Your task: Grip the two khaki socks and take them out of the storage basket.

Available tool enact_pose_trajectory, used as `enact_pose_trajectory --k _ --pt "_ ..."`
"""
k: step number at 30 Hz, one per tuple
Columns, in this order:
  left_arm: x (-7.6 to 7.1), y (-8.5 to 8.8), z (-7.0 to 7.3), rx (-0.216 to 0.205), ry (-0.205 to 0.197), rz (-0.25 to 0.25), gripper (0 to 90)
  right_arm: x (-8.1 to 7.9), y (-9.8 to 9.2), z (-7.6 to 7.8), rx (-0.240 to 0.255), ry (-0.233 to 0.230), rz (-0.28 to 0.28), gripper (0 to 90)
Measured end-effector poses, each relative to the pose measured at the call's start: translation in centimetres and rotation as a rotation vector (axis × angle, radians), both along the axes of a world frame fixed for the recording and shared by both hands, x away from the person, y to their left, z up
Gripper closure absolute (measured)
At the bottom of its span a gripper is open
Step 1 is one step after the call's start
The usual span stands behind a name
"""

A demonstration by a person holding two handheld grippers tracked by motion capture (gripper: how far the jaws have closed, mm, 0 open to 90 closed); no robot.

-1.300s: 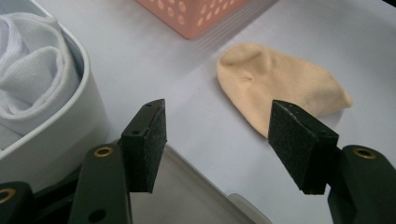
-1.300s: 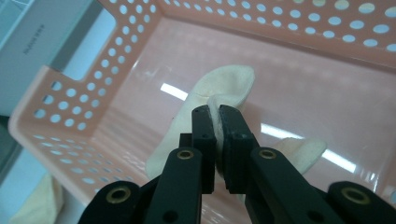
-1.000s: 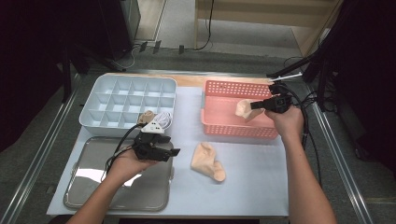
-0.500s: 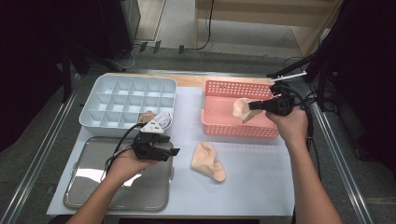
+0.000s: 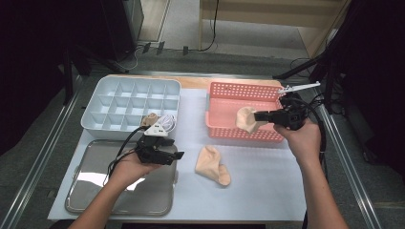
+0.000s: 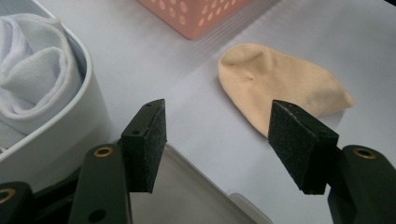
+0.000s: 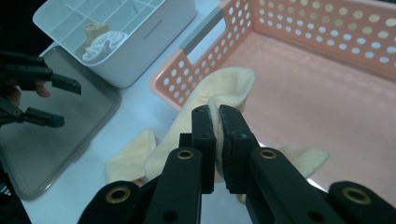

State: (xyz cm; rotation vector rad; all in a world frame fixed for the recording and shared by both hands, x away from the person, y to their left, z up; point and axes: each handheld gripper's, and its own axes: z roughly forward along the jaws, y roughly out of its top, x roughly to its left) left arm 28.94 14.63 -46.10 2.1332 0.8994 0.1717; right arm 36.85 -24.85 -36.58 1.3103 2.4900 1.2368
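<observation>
Holding one beige sock (image 5: 246, 119) clamped in my right claw (image 5: 256, 116), I keep it lifted over the near edge of the pink basket (image 5: 243, 90), probably to carry it left toward the divided white tray (image 5: 131, 90). My left claw (image 5: 179, 154) waits with pads apart beside the second beige sock (image 5: 212, 164) lying on the counter (image 5: 267, 181). Two beige socks, one steel tray (image 5: 95, 186).

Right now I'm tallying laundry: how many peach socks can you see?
2. One peach sock is pinched in the right claw over the pink basket; the other sock lies flat on the table. The divided white tray may hide more.
</observation>
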Motion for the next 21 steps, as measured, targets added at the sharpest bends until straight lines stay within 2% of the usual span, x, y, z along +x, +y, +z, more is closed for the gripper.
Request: enact_pose_trajectory --k 13,21 --pt "0.3 -0.7 -0.1 -0.001 -0.004 -0.014 38.5 -3.1 -1.7 -2.0 0.018 0.021 -0.014 86.4" --pt "0.5 -1.2 0.2 -0.005 0.002 -0.034 38.8 -4.8 -2.9 -3.7 0.027 0.027 -0.046 86.1"
